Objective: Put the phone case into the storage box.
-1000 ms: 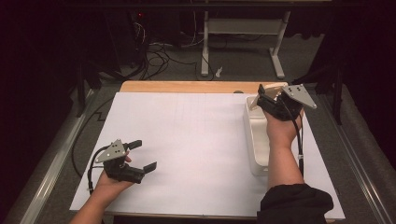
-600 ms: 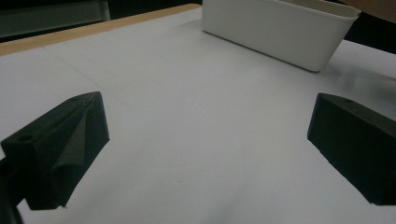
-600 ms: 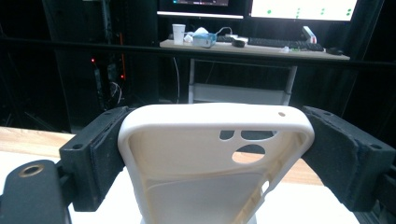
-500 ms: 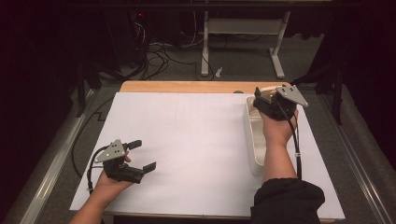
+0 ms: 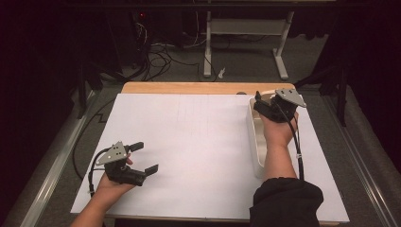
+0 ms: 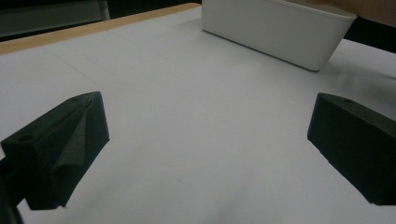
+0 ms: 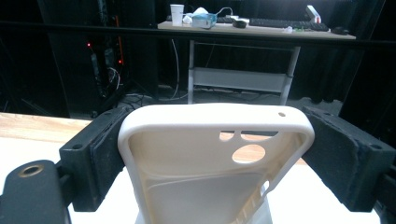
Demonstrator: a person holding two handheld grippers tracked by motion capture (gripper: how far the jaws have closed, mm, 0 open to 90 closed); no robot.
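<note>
My right gripper (image 5: 263, 104) hangs over the far end of a white bin (image 5: 256, 142) at the right of the table. In the right gripper view its jaws (image 7: 212, 135) are shut on a white phone case (image 7: 177, 158), pressing both long edges; the case stands upright with its camera cut-out at the upper right. My left gripper (image 5: 145, 158) rests low over the white sheet (image 5: 198, 142) at the near left, open and empty. In the left gripper view its two jaws (image 6: 205, 140) stand wide apart over bare sheet, with the bin (image 6: 275, 28) farther off.
The sheet covers a wooden table whose far edge (image 5: 189, 88) shows bare. Beyond it lie floor cables (image 5: 161, 56) and a desk frame (image 5: 246, 28). That desk (image 7: 252, 28) carries a keyboard and a cup. Metal rails run along both table sides.
My right gripper has drifted a little to the left and nearer over the bin, still holding the case. The left gripper has stayed put.
</note>
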